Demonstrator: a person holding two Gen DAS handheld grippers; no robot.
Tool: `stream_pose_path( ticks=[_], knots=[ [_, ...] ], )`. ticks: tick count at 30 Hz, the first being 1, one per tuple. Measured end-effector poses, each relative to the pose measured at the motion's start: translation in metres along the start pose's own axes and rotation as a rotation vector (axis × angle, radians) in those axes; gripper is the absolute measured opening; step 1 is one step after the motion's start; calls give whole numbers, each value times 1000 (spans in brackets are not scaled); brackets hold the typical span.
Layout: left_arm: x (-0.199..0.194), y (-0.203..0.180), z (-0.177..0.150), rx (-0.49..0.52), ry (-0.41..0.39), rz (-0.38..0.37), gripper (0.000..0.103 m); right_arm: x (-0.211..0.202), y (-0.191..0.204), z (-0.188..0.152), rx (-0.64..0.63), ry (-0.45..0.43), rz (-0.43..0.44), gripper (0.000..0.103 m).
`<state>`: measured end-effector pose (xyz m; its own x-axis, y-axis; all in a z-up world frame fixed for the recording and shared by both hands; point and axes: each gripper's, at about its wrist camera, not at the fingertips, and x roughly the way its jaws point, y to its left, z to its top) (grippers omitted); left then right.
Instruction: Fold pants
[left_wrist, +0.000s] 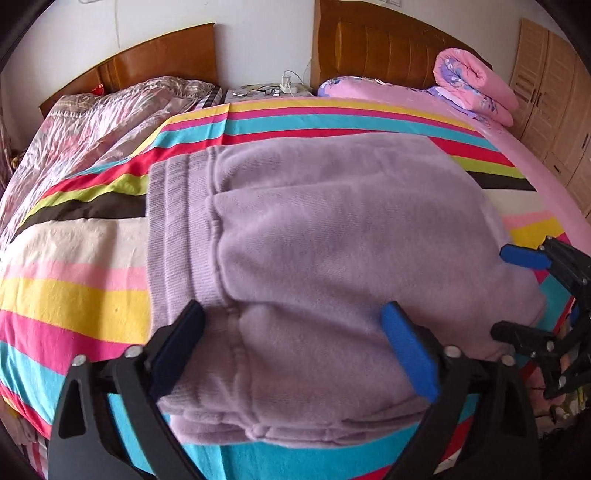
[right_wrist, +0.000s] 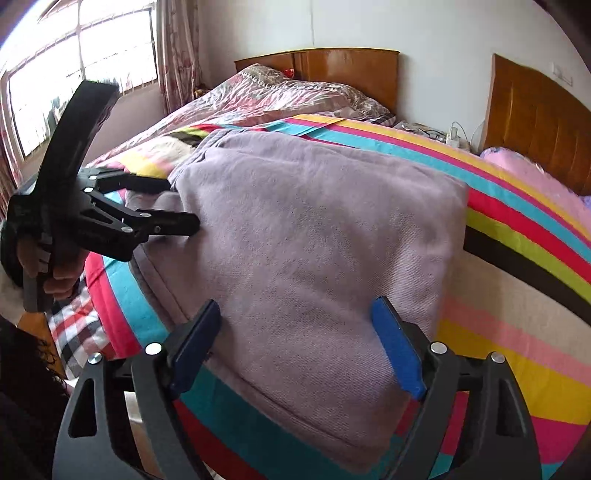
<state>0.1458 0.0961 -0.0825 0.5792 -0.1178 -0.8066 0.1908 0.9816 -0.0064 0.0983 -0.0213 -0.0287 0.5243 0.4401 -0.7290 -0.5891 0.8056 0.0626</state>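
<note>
The lilac fleece pants lie folded into a thick rectangle on the striped bed cover, with the ribbed waistband at the left in the left wrist view. They also show in the right wrist view. My left gripper is open over the near edge of the pants, one finger on each side, holding nothing. My right gripper is open over the near right part of the pants, holding nothing. The right gripper also shows at the right edge of the left wrist view. The left gripper shows in the right wrist view.
The striped cover lies over a bed with a pink sheet and a rolled pink quilt. A second bed with a floral quilt stands at the left. A nightstand sits between wooden headboards. Wardrobes stand at the right.
</note>
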Motion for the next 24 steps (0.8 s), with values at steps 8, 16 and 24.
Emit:
stream_pose_path(
  ticks=[8,16,24],
  knots=[
    [-1,-9,-7,46,-54,-1,101,-5,-7,-1,-26,17,91,89],
    [-38,11,43,-30,-136,-95,101,-36,-83,52,62,-103,264,87],
    [3,4,85,-42,-131,-11,102,52,-141,97,141,-1,323,87]
  ],
)
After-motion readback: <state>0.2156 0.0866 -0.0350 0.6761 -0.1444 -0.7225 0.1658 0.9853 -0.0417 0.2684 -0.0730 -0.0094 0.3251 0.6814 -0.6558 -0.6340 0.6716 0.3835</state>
